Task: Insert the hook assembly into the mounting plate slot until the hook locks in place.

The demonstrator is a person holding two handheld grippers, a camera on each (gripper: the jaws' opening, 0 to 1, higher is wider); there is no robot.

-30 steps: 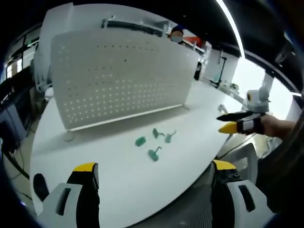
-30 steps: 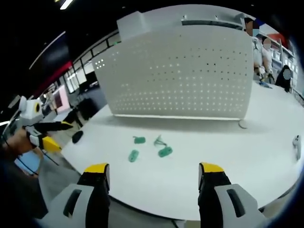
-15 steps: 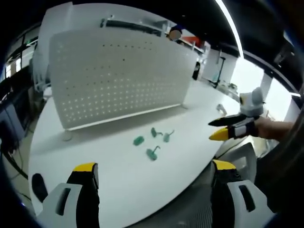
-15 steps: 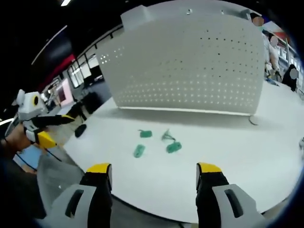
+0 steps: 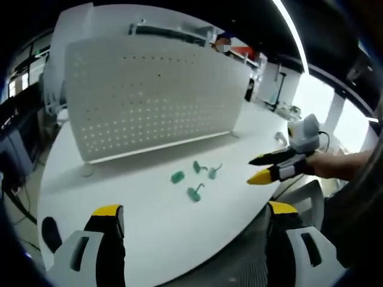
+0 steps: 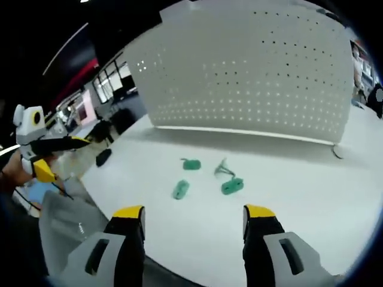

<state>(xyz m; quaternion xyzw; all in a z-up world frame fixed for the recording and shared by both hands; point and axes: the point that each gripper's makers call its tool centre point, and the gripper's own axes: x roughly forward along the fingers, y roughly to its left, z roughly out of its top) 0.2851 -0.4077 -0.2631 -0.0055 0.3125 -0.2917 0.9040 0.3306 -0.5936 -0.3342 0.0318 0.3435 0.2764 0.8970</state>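
My right claw (image 6: 188,215) is spread wide and holds nothing; it hangs above the near part of the white worktop (image 6: 311,197). My left claw (image 5: 191,215) is also spread and empty, near the worktop edge. The small green hook pieces (image 6: 206,178) lie loose on the worktop, close together, in front of the white perforated board (image 6: 251,66), which stands upright.

I think the main risk is to pinch two pieces at once, because the hook (image 6: 222,168) lies just beside one green block (image 6: 232,186). A sliding piece can also escape, since the worktop looks smooth.

Nothing stands between my claws and the pieces. A dark small object (image 6: 103,157) lies well apart, near the worktop edge.
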